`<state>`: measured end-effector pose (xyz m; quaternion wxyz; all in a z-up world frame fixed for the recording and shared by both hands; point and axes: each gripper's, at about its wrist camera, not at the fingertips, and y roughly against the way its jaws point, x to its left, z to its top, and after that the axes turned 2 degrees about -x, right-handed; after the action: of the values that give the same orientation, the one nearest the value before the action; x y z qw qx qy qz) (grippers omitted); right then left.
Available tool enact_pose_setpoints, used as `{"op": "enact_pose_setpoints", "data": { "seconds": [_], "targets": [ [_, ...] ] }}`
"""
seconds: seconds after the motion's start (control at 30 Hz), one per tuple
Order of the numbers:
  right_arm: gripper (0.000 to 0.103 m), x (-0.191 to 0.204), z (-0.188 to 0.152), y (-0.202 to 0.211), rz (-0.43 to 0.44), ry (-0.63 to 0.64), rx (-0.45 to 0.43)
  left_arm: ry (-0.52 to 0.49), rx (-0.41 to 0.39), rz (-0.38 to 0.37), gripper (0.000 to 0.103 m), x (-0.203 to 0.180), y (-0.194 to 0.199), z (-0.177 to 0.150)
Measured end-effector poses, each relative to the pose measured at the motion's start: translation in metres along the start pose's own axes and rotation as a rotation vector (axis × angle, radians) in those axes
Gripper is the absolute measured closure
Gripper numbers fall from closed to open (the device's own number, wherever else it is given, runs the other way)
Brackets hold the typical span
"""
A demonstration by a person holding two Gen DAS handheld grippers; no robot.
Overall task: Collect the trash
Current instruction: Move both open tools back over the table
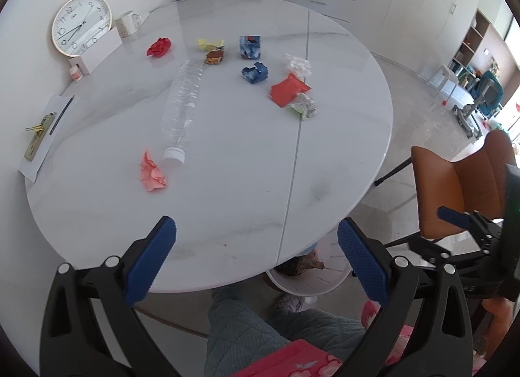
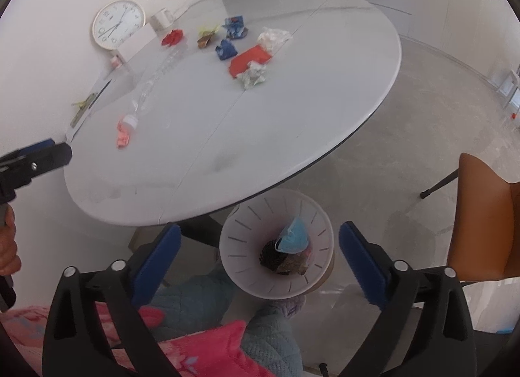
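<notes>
- Looking along the left gripper [image 1: 256, 247], the left wrist view shows its jaws spread wide with nothing between them, poised over the near edge of the round white table [image 1: 325, 182], probably ready to reach for the next scrap.
- Trash lies scattered across the far half: a pink crumpled paper [image 1: 152, 174] just beside the cap of a clear plastic bottle [image 1: 182, 107] on its side, then a red wad [image 1: 159, 47], a blue wad [image 1: 255, 72] and an orange-red wrapper [image 1: 288, 89]; a wall clock [image 1: 81, 28] leans at the wall, apart from the litter.
- From the right wrist view, the right gripper [image 2: 258, 255] hangs with jaws wide and empty directly above a white bin [image 2: 247, 282] on the floor beside the table, a placement that suits dropping.
- Inside the bin sit a blue face mask [image 2: 295, 235] and darker scraps.
- Pale stone-look flooring, cabinets and an orange chair [image 2: 484, 224] surround the spot.
</notes>
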<state>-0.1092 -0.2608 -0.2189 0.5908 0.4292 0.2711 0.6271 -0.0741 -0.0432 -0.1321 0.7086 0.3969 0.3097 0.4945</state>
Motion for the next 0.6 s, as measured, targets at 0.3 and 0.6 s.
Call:
{"op": "enact_pose_setpoints", "data": {
  "seconds": [0.3,0.6],
  "targets": [
    [0.002,0.0,0.007,0.011,-0.037,0.005,-0.012,0.031,-0.005,0.039,0.008,0.022,0.0,0.001],
    [0.002,0.007,0.016,0.0,-0.057,0.024,0.024,0.06,-0.019,0.079,0.008,0.064,-0.003,0.004]
  ]
}}
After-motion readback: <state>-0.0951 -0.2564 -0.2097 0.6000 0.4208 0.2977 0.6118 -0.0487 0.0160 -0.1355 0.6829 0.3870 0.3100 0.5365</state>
